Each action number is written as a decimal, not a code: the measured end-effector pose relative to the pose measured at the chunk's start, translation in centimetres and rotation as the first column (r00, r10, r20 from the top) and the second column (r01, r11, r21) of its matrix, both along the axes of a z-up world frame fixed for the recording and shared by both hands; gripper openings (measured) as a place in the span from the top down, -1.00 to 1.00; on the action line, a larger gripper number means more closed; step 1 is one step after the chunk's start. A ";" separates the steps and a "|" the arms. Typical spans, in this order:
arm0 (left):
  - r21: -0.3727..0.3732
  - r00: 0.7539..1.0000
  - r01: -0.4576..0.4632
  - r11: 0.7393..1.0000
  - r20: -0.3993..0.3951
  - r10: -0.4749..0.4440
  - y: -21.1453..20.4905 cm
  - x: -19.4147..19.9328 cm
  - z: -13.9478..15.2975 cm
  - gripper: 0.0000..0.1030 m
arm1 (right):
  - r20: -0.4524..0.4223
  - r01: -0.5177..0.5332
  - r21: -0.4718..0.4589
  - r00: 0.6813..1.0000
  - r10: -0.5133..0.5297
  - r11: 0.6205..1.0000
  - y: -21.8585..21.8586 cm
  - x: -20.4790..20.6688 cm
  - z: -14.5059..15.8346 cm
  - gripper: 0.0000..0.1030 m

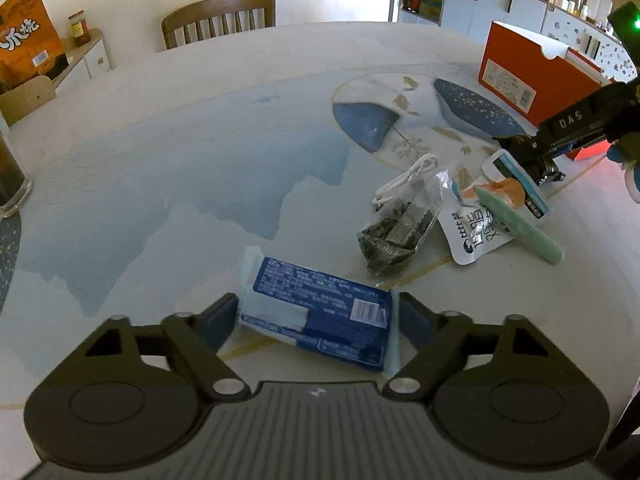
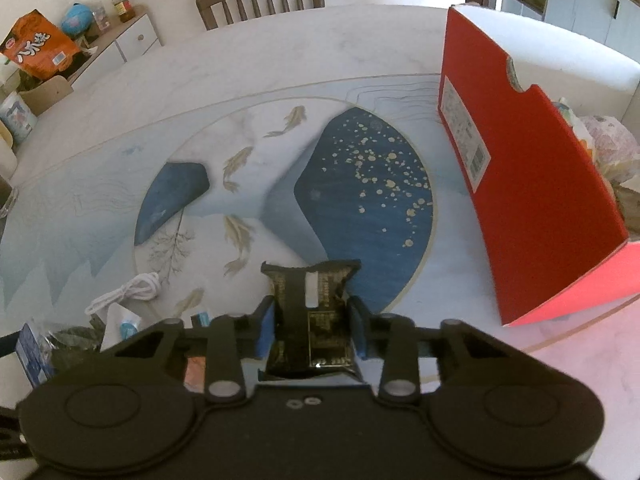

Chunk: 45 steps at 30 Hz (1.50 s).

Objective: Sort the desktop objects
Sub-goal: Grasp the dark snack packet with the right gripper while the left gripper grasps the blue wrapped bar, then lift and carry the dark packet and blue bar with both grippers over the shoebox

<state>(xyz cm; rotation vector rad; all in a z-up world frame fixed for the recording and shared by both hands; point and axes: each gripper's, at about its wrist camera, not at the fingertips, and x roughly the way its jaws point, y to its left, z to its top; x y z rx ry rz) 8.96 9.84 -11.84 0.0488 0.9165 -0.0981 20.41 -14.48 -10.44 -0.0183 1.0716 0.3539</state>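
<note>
A blue packet (image 1: 320, 312) with white print and a barcode lies flat on the table in the left wrist view. My left gripper (image 1: 318, 320) is shut on it, one pad against each pale end. In the right wrist view my right gripper (image 2: 312, 332) is shut on a black packet (image 2: 312, 292) with gold print, which sticks out ahead of the blue pads. An open red box (image 2: 540, 200) with wrapped items inside stands to its right. In the left wrist view the right gripper (image 1: 536, 160) hovers at the far edge of a small pile.
The pile holds a white cable (image 1: 404, 180), a clear bag of dark bits (image 1: 396, 232), a white pouch (image 1: 480, 232) and a green stick (image 1: 520, 224). The red box (image 1: 532, 76) stands behind it. A wooden chair (image 1: 220, 20) is at the far side, a glass jar (image 1: 8, 176) at the left edge.
</note>
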 end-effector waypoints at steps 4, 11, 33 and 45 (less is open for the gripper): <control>-0.003 1.000 -0.013 1.000 -0.001 0.013 -0.1 0.1 0.1 -0.54 | 0.006 -0.004 -0.009 1.000 0.004 1.000 -0.3 -0.2 0.3 0.35; -0.040 0.998 -0.066 0.997 -0.012 0.066 0.5 -0.2 0.8 -0.53 | 0.029 -0.003 0.025 1.000 0.002 1.000 -1.6 -1.1 2.3 0.35; -0.103 0.986 -0.134 0.986 0.087 0.143 -2.4 -1.1 9.3 -0.53 | 0.101 -0.004 0.111 0.995 -0.007 0.994 -8.5 -2.5 9.4 0.35; -0.105 0.987 -0.091 0.990 0.122 0.104 -8.1 2.2 12.0 -0.53 | 0.143 -0.013 0.125 0.990 -0.005 0.992 -12.9 -0.7 11.8 0.35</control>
